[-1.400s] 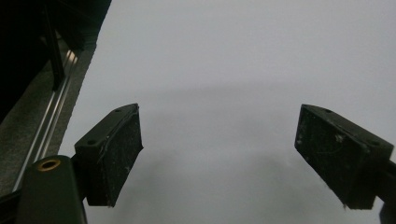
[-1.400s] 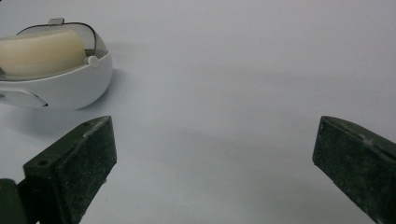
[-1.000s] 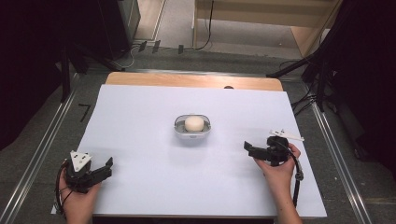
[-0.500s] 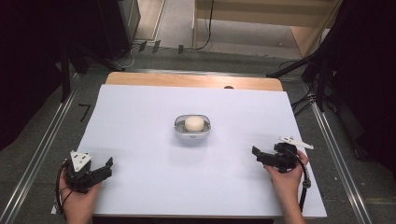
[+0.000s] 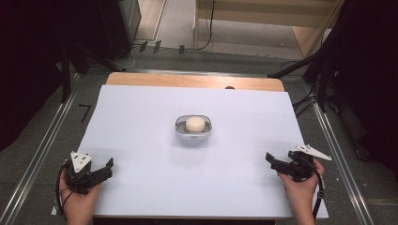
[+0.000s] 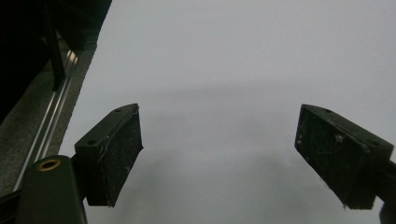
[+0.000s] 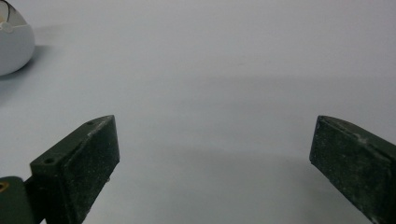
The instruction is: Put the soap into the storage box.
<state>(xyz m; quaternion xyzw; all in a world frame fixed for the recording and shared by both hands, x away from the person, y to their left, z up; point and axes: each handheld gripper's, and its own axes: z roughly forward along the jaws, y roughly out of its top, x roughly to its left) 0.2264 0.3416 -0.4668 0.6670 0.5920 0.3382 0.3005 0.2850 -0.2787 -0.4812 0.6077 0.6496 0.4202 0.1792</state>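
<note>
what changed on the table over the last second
The right gripper drew back from near the bowl toward the near right corner of the white sheet, its jaws closing a little and then opening again with nothing between them. The left gripper, open and empty, the bowl and the pale ball inside it stayed as they were.

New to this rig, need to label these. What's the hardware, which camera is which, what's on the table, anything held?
There is no robot arm: a person holds a two-jaw gripper in each hand. The high view looks down from above the person's side; the left gripper sits at its lower left, the right gripper at its lower right. The other two pictures come from cameras riding on each gripper, looking along its black jaws. On the white table cover stands a small bowl with a pale round ball in it. Both grippers stand open with nothing between the jaws; the right one's jaws have just been shifting slightly. The bowl's edge shows in the right gripper view.
</note>
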